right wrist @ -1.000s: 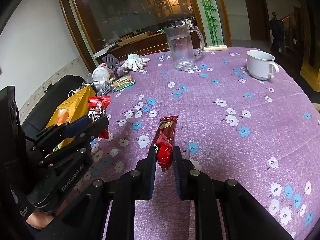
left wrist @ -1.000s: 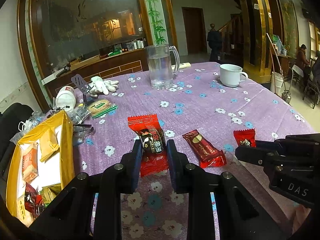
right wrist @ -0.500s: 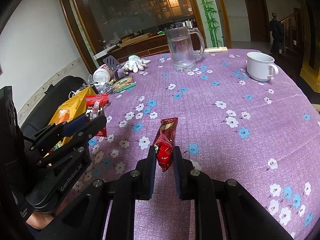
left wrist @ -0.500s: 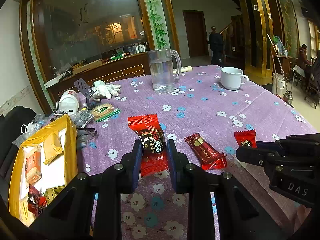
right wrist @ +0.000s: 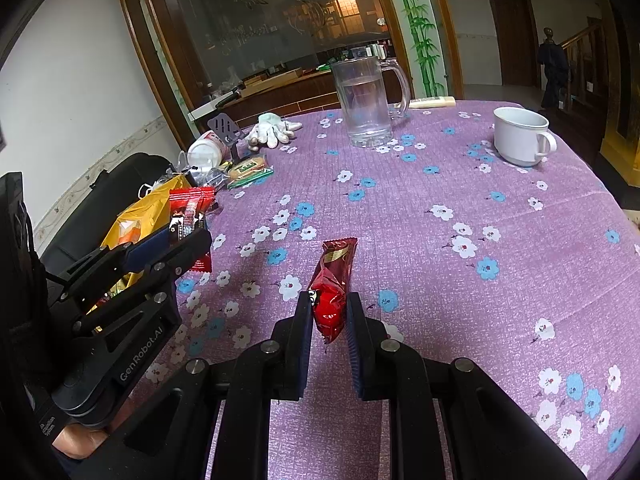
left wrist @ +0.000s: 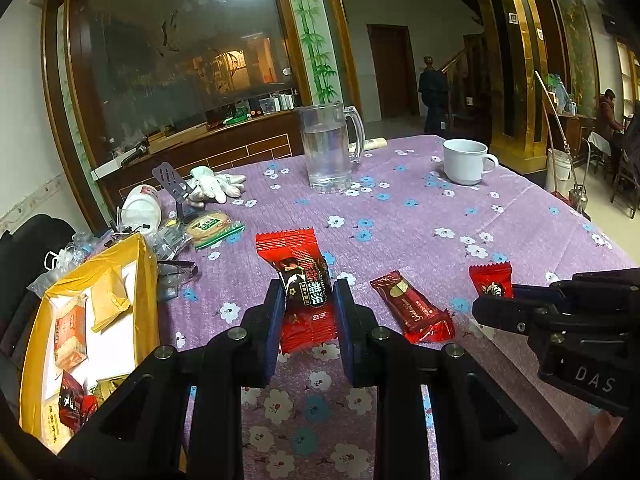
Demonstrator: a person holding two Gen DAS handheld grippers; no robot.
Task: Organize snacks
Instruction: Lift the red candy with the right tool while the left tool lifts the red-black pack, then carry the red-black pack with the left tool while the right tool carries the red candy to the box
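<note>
The left gripper (left wrist: 308, 300) is clamped on a red-and-black snack packet (left wrist: 302, 280), lifted above the tablecloth (left wrist: 400, 216). The right gripper (right wrist: 328, 316) is clamped on a small red packet (right wrist: 330, 306). A dark red bar (left wrist: 412, 308) lies between them. The yellow box (left wrist: 144, 280), beside the left gripper, already holds several snacks; these three remain outside it.
</note>
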